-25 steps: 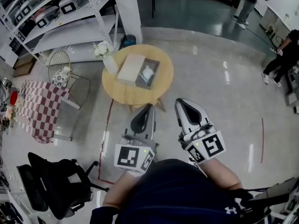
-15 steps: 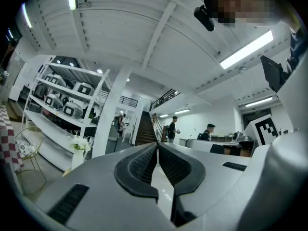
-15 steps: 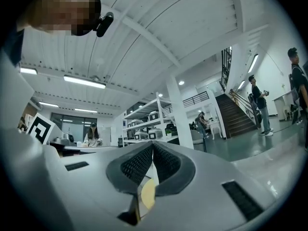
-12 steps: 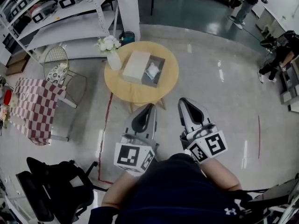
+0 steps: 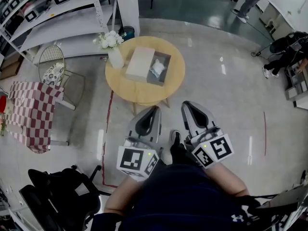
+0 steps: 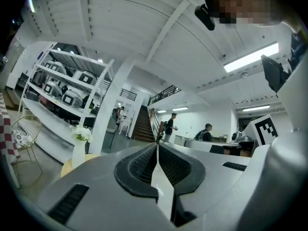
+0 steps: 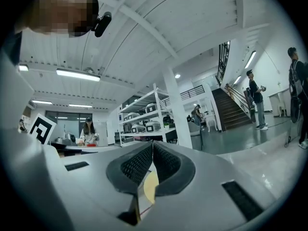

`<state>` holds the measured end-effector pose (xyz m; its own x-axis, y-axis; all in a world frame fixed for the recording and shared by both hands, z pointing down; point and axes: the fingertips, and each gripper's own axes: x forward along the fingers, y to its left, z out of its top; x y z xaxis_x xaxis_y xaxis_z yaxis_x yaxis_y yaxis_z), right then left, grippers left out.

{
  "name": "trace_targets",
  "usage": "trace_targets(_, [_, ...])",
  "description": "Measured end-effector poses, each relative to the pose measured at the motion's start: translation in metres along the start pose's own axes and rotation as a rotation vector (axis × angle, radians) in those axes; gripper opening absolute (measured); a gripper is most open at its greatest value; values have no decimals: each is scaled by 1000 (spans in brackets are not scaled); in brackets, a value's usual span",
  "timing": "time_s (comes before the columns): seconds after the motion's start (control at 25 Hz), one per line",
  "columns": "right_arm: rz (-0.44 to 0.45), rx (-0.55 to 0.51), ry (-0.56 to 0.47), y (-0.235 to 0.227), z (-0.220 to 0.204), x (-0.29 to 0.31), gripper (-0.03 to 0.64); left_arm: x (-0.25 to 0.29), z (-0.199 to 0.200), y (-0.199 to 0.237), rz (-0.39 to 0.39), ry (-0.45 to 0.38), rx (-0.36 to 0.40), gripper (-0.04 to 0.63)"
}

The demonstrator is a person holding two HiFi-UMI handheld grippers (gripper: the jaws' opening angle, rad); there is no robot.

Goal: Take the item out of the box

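Nearest, held close to the body: left gripper (image 5: pixel 154 110), jaws pressed fully together with nothing between the pads; right gripper (image 5: pixel 186 105), likewise closed at the tips and empty, both aimed forward over the floor. Between them, one dark shoe (image 5: pixel 174 139). To the left, a black office chair (image 5: pixel 57 196) and a red tape line (image 5: pixel 108 129) on the floor. Ahead, well apart from both tools: a round yellow table (image 5: pixel 144 93). On it, the grey open box (image 5: pixel 166 61) with the item (image 5: pixel 156 69), white and crumpled-looking, lying inside; its exact kind is too small to tell. A beige panel (image 5: pixel 139 63), probably the lid, lies flat and touching the box's left side. At the table's left edge, near the panel, a white vase (image 5: pixel 115 59) of white flowers. Farther left, a wire chair (image 5: pixel 54 71) and a red-checked cloth (image 5: pixel 31 114); beyond, white shelving (image 5: pixel 57 18). Risks, as judged: neither gripper is yet within reach, and both must open before going in, or closed tips will only push the item about. The box looks light and may lift or slide with the item unless steadied. A careless left-hand reach could tip the vase.
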<state>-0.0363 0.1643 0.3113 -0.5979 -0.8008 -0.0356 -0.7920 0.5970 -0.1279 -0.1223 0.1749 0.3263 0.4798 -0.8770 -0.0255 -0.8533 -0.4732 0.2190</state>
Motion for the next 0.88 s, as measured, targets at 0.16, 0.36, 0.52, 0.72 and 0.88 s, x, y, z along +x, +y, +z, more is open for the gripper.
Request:
trace_targets(0.16, [-4,21,13,-7,-7,12,12,10,-4,9,-1,18,-4,28])
trace_targets(0.36, [14,43,4,-17,-8,31,12,25,-1,19,7,24,17,28])
trace_targets(0.52, [41,55,7,-28,-9,53,12,42,2,32,31,28,23,28])
trace_targets(0.72, [55,70,13,-55,-12,79,12,76,-1,46,53,39,24,28])
trace_targets(0.88, [54,88,25,-87,-13,99,12,112,-4,53,65,58,22,28])
